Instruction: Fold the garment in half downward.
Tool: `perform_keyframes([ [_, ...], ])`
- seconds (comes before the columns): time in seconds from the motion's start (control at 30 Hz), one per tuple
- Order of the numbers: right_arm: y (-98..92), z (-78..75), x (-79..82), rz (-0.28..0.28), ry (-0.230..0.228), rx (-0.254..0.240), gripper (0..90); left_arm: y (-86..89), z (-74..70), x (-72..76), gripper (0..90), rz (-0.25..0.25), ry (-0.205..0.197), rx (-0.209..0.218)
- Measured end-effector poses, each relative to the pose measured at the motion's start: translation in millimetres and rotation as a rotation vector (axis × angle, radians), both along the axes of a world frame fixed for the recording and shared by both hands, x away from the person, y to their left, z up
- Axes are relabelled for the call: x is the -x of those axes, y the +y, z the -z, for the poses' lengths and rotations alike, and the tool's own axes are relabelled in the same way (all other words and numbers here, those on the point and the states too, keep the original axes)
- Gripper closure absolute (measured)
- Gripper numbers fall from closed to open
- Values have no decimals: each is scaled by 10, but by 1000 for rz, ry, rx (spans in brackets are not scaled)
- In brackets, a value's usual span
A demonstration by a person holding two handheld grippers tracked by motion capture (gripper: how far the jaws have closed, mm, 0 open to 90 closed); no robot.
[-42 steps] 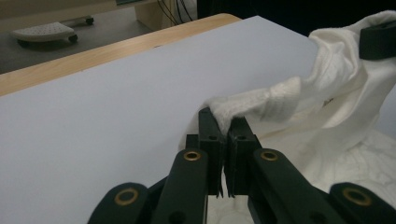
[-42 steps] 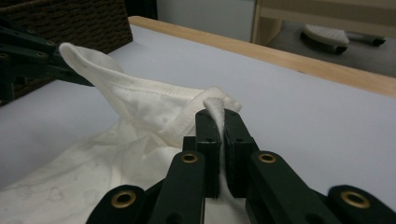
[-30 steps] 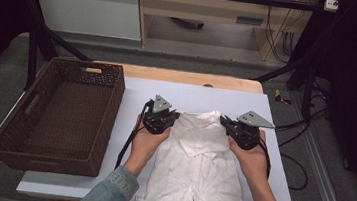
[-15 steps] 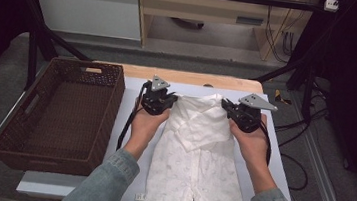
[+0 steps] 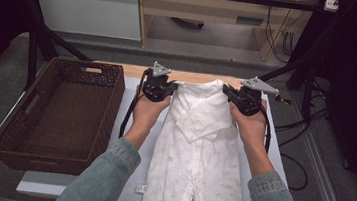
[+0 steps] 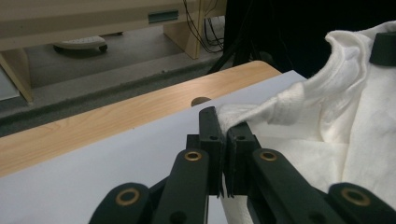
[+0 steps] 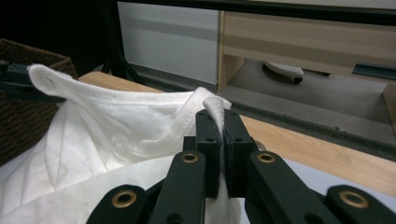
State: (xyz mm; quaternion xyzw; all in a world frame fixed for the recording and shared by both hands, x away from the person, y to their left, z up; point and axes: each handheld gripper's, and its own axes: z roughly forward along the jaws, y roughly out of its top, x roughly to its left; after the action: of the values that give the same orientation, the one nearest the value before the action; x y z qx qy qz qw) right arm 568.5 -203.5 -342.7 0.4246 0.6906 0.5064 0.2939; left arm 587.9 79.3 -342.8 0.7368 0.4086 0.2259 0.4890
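A white baby romper (image 5: 196, 147) lies lengthwise on the white table top (image 5: 135, 111), legs toward the person. Its top is lifted and stretched between the two grippers. My left gripper (image 5: 167, 90) is shut on the romper's left shoulder corner; in the left gripper view its jaws pinch the white cloth (image 6: 243, 119) at the left gripper (image 6: 223, 128). My right gripper (image 5: 230, 93) is shut on the right shoulder corner, and the right gripper view has cloth (image 7: 140, 116) pinched at the right gripper (image 7: 223, 122). Both hands hold the grippers near the table's far edge.
A dark woven basket (image 5: 59, 113) stands on the left of the table, with nothing in it. A wooden strip (image 5: 119, 67) runs along the far edge. Black frame legs and cables stand around the table, with a cabinet behind.
Both grippers have moved away from the person toward the far edge and risen, pulling the romper's top with them. The romper now lies longer and straighter.
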Motion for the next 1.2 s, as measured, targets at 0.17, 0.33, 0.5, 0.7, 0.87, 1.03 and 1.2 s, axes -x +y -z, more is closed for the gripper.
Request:
perform_keyframes([
  [0.17, 56, -123, -102, 7, -12, 8, 880, 20, -86, -97, 877, -9, -16, 14],
  [0.33, 76, -157, -174, 17, -12, 0, 881, 18, -127, -137, 877, -10, -27, 11],
  [0.5, 71, -182, -228, 19, -22, -8, 880, 19, -144, -172, 877, -6, -34, 22],
  [0.7, 73, -159, -211, 24, -32, 2, 879, 8, -127, -179, 876, -9, -35, 17],
  [0.87, 74, -159, -199, 23, -41, 6, 880, -3, -157, -172, 876, -4, -45, 15],
  [1.03, 53, -223, -219, 28, -57, -6, 879, -9, -247, -192, 876, 0, -65, -2],
  [1.2, 60, -289, -252, 31, -68, -7, 879, -10, -297, -216, 876, -3, -73, 2],
])
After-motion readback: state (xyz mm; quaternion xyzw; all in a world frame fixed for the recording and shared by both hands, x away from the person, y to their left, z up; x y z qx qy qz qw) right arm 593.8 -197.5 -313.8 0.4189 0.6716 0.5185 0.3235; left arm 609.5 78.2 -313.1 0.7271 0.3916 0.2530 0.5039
